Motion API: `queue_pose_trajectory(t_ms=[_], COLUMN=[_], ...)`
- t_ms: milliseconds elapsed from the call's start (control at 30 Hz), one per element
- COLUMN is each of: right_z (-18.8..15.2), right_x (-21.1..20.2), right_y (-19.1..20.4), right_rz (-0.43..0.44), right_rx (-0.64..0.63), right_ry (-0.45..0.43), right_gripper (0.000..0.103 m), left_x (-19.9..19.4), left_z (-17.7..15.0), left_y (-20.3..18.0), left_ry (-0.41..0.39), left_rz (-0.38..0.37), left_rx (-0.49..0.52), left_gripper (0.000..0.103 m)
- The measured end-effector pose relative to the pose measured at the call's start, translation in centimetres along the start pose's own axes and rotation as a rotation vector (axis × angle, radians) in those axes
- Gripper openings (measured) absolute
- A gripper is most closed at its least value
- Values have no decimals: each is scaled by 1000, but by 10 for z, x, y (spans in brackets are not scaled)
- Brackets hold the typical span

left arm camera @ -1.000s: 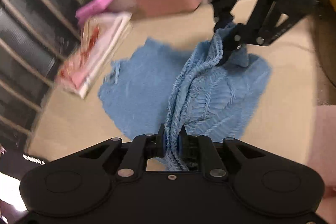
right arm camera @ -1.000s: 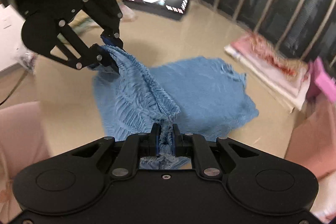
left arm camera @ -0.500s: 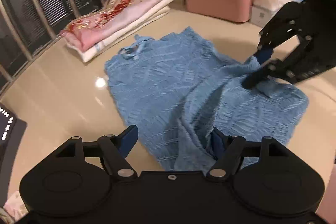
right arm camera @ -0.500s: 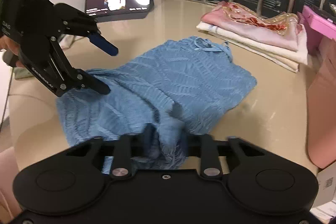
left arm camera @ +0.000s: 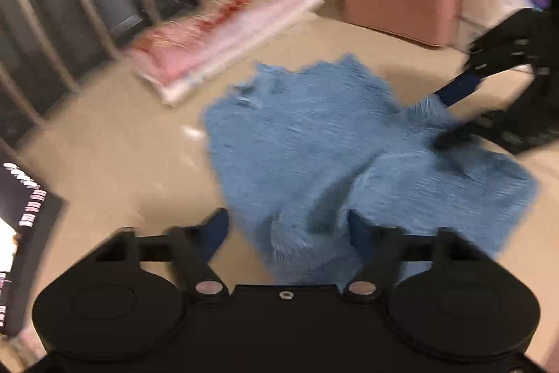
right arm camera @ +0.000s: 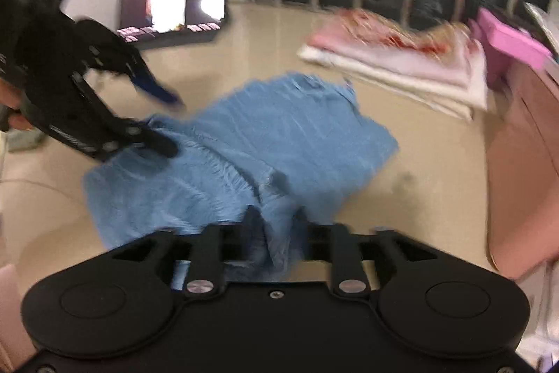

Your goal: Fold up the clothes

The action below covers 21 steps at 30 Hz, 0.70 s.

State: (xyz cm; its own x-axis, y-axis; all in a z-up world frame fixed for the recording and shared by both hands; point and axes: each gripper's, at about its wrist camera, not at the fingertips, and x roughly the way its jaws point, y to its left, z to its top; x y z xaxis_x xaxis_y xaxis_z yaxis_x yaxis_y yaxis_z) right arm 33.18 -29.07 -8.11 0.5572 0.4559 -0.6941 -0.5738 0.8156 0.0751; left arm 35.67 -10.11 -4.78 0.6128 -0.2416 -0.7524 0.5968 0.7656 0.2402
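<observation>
Left wrist view shows the left gripper (left arm camera: 286, 233) with jaws spread wide, gripping nothing, over the blue garment (left arm camera: 349, 156) lying rumpled on the beige counter (left arm camera: 115, 156). Opposite, the right gripper (right arm camera: 276, 226) also stands open, cloth loose between.

The blue garment (left arm camera: 325, 145) (right arm camera: 279, 142) is of a ribbed, textured knit. It lies on the beige desk (left arm camera: 122, 163), mostly spread flat, with one layer folded over itself. Its near edge is bunched into raised wrinkles. The far end, with the small straps, lies flat toward the desk's far edge.
</observation>
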Motion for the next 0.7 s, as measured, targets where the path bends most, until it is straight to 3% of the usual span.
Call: queue_pose_trajectory(t_ms=[33, 67, 133, 267, 367, 500, 600, 667, 700], right_z=[-2, -5, -13, -35, -55, -77, -79, -73, -68], right_x=[-2, -11, -37, -83, -88, -60, -40, -32, -30], right_y=[-1, -3, -2, 27, 70, 122, 131, 123, 117], right_rz=[-14, -11, -21, -78, -60, -82, -102, -79, -54], right_rx=[14, 33, 54, -75, -294, -608, -688, -658, -627], right_ry=[-4, -39, -121, -204, -165, -74, -41, -22, -9], right_gripper=[60, 61, 67, 76, 79, 78, 76, 73, 67], left_x=[-9, -19, -42, -87, -98, -87, -71, -63, -59], left_z=[-4, -8, -21, -50, -65, -79, -86, -87, -86], left_y=[5, 10, 20, 13, -18, -62, -78, -77, -73], left_ry=[-18, -35, -84, -179, -194, -127, -72, -54, -36], left_rz=[-1, -10, -8, 29, -18, -98, -113, -124, -141], left_rx=[-16, -38, -56, 25, 177, 340, 401, 381, 349], left_gripper=[78, 80, 95, 99, 98, 98, 94, 94, 94])
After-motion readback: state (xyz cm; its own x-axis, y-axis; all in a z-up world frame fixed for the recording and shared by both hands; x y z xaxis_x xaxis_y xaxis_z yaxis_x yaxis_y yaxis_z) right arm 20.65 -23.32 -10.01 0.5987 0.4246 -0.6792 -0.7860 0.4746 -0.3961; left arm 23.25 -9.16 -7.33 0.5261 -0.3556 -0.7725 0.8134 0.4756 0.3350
